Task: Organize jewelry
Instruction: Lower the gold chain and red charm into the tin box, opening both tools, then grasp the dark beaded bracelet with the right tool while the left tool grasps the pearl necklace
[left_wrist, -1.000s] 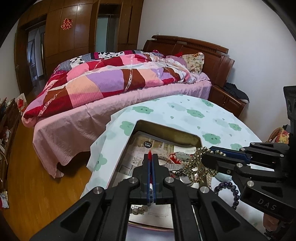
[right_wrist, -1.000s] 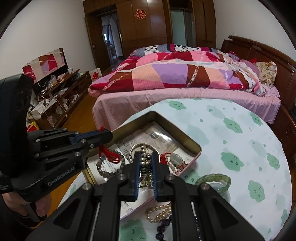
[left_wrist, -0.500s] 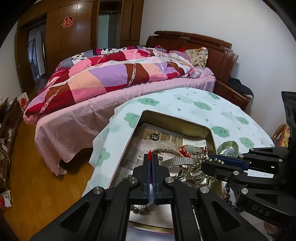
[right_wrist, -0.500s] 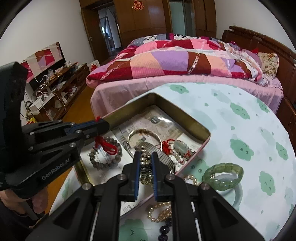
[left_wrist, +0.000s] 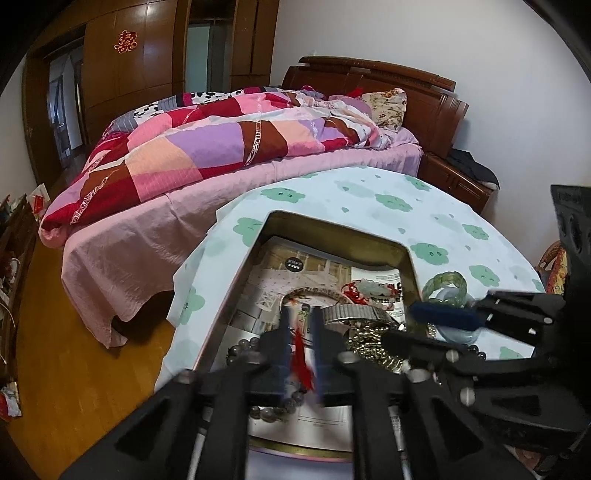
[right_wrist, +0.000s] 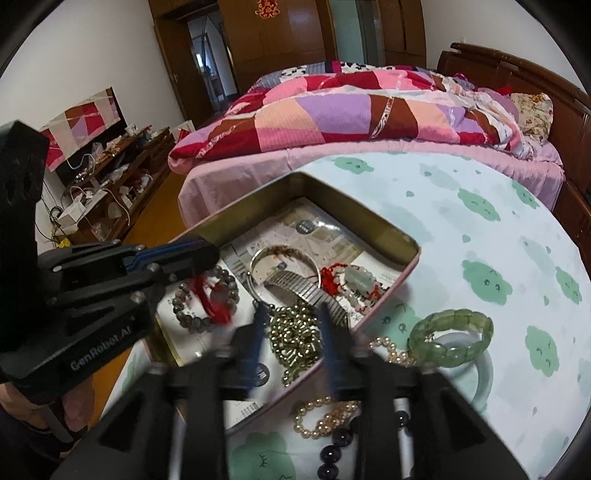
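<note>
An open gold tin (right_wrist: 369, 221) lined with printed paper stands on the cloud-print table. My left gripper (left_wrist: 300, 314) hangs over its near left part with jaws opening. The red tassel (left_wrist: 301, 358) of a grey bead bracelet (right_wrist: 192, 317) lies loose between the pads. My right gripper (right_wrist: 291, 310) is over the tin's near edge, jaws also opening. A gold bead chain (right_wrist: 295, 332) lies heaped between its fingers, draped over the rim. Inside the tin are a bangle (right_wrist: 280, 254), a metal watch band (right_wrist: 299, 288) and a jade pendant on red cord (right_wrist: 354, 277).
On the cloth to the right of the tin lie a green jade bracelet (right_wrist: 452, 332), a pale bangle (right_wrist: 476, 373), a pearl strand (right_wrist: 325, 413) and dark beads (right_wrist: 332, 454). A bed with a patchwork quilt (left_wrist: 221, 147) stands beyond the table.
Both pairs of jaws, shut before, have parted. The red tassel and the gold chain now lie loose between them. The right gripper has sunk closer to the tin.
</note>
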